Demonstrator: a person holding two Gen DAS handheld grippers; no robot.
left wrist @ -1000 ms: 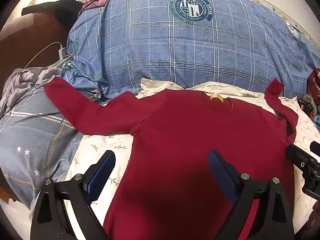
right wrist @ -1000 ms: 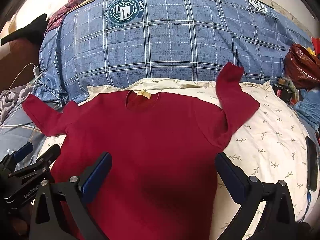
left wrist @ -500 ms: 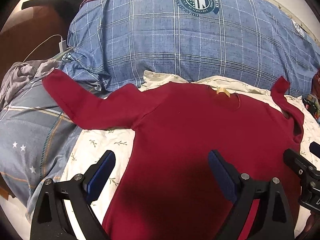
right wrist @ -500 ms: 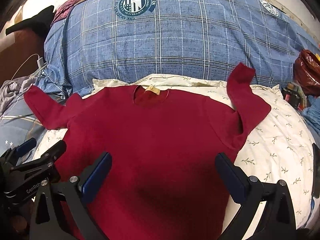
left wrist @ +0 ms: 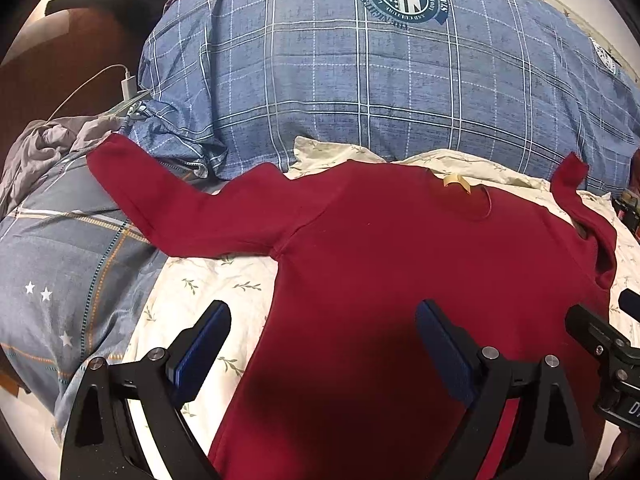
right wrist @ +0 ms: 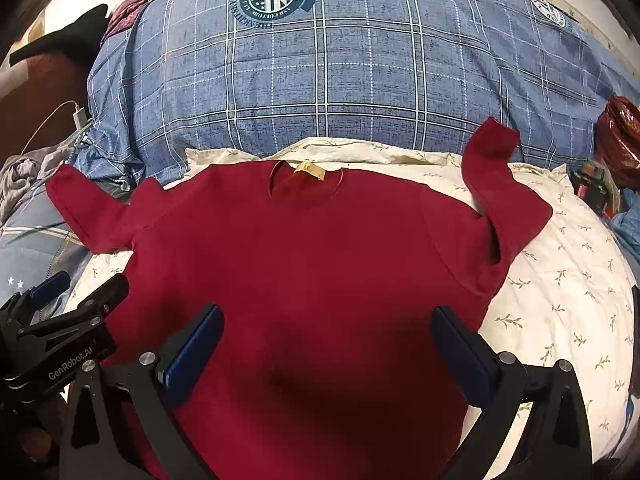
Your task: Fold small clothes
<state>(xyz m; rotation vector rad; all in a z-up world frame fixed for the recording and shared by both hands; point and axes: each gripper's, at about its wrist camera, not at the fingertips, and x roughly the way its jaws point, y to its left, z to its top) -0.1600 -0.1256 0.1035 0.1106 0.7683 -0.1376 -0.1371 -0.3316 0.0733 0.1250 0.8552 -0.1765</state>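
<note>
A dark red long-sleeved shirt (left wrist: 400, 264) lies flat on the cream leaf-print sheet (left wrist: 200, 284), neck label away from me. Its left sleeve (left wrist: 168, 200) stretches out onto a grey-blue pillow. Its right sleeve (right wrist: 500, 184) is bent upward toward the plaid quilt. The shirt also shows in the right wrist view (right wrist: 312, 264). My left gripper (left wrist: 324, 340) is open and empty above the shirt's lower left edge. My right gripper (right wrist: 328, 340) is open and empty above the shirt's lower body. Each gripper shows at the edge of the other's view.
A bulky blue plaid quilt (left wrist: 380, 88) lies behind the shirt. A grey-blue starred pillow (left wrist: 60, 264), grey cloth (left wrist: 44, 144) and a white charger with cable (left wrist: 129, 84) are at the left. A red bag (right wrist: 620, 136) and small items are at the right.
Both grippers have tilted or drawn slightly so the shirt sits lower in view. The shirt has not moved. Both grippers stay open.
</note>
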